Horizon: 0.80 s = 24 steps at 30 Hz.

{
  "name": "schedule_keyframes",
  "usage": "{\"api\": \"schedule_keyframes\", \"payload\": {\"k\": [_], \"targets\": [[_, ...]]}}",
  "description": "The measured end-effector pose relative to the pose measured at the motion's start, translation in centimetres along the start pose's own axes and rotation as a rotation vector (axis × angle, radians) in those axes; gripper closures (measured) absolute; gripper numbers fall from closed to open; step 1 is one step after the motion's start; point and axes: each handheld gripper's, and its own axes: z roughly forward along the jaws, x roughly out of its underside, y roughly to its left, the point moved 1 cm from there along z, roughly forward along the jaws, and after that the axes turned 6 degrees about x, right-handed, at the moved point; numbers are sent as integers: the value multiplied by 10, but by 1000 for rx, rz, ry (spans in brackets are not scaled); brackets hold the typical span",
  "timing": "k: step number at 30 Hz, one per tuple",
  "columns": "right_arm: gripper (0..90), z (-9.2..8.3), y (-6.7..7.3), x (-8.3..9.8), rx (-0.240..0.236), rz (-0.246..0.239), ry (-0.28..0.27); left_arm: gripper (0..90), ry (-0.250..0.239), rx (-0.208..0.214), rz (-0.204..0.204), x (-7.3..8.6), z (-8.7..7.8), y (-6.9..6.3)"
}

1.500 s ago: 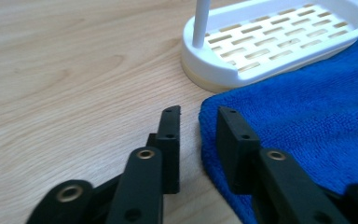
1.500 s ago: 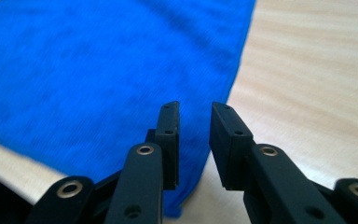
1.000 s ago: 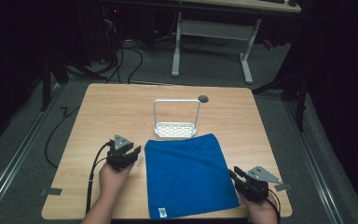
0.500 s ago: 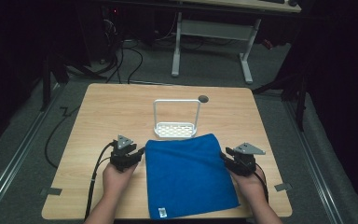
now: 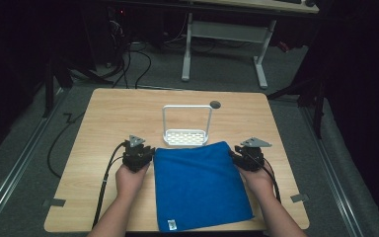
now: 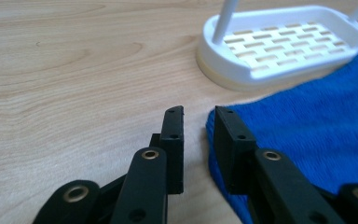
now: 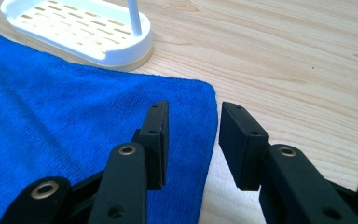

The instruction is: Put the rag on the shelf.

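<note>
Both far corners of the flat blue terry cloth [image 5: 200,185] should be straddled squarely before the parted left tool [image 6: 198,135], jaws just closing, and parted right tool [image 7: 193,140] are clamped.

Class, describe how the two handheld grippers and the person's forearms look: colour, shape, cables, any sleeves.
Both the left gripper and right gripper are black, each topped by a grey three-cornered plate, with flat rectangular jaws and brass-ringed pivots. A black cable trails from each. Forearms are bare, without sleeves.

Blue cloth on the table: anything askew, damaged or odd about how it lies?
Nothing damaged. The blue terry cloth lies flat but slightly skewed to the wooden table's edges, its far edge touching the white slotted plastic rack.
</note>
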Motion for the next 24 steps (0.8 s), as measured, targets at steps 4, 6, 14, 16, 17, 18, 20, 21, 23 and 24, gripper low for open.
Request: {"api": "schedule_keyframes", "payload": {"k": [4, 6, 14, 16, 17, 18, 20, 21, 23, 24], "targets": [[634, 4, 0, 0, 3, -5, 8, 708, 17, -5, 32, 2, 6, -7], [634, 6, -1, -1, 8, -13, 10, 684, 23, -6, 44, 2, 8, -10], [606, 20, -8, -10, 9, 16, 18, 660, 73, -5, 91, 0, 15, -19], [599, 26, -8, -12, 11, 29, 25, 693, 69, -2, 79, 0, 16, -18], [595, 33, -9, -14, 17, 41, 24, 719, 65, 5, 65, 0, 15, -17], [591, 36, -10, -15, 15, 51, 31, 724, 63, 9, 58, 0, 15, -16], [590, 39, -11, -15, 14, 56, 40, 730, 61, 15, 49, 0, 15, -16], [587, 44, -12, -16, 13, 63, 53, 739, 60, 17, 46, 0, 15, -15], [585, 50, -12, -16, 15, 62, 64, 750, 60, 15, 47, 0, 15, -16], [585, 52, -12, -16, 17, 64, 67, 750, 61, 16, 49, 0, 15, -16]]}}
